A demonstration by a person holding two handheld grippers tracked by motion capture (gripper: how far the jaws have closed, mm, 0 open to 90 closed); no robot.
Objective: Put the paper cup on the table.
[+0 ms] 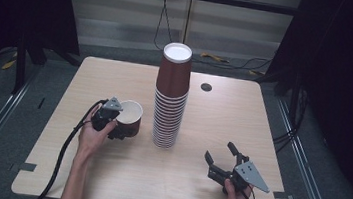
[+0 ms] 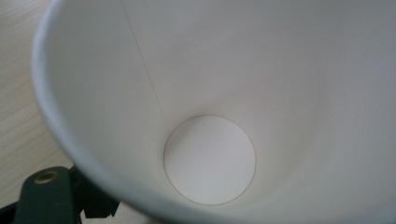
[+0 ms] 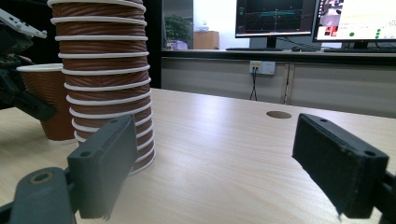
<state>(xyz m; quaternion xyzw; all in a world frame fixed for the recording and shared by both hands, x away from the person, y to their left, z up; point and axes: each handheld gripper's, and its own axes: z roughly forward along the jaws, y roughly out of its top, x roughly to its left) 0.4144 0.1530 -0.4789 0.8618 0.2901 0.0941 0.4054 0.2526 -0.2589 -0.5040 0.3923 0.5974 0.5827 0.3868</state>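
Here, I hold my right hand-held gripper [image 1: 222, 154] spread apart over the pale wooden table [image 1: 105, 177]; my left hand-held gripper [image 1: 120, 123] clamps the single brown cup [image 1: 130, 118], beside one tall cup stack [image 1: 170, 96]. Beyond, two monitors [image 3: 273, 17].

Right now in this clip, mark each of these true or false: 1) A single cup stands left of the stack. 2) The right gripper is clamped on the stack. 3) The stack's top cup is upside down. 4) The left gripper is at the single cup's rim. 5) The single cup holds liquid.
1) True: the single cup stands on the table left of the stack.
2) False: the right gripper sits apart from it, jaws wide open.
3) False: it stands mouth up, its white inside showing.
4) True: the left gripper is at that rim.
5) False: its inside is bare white.
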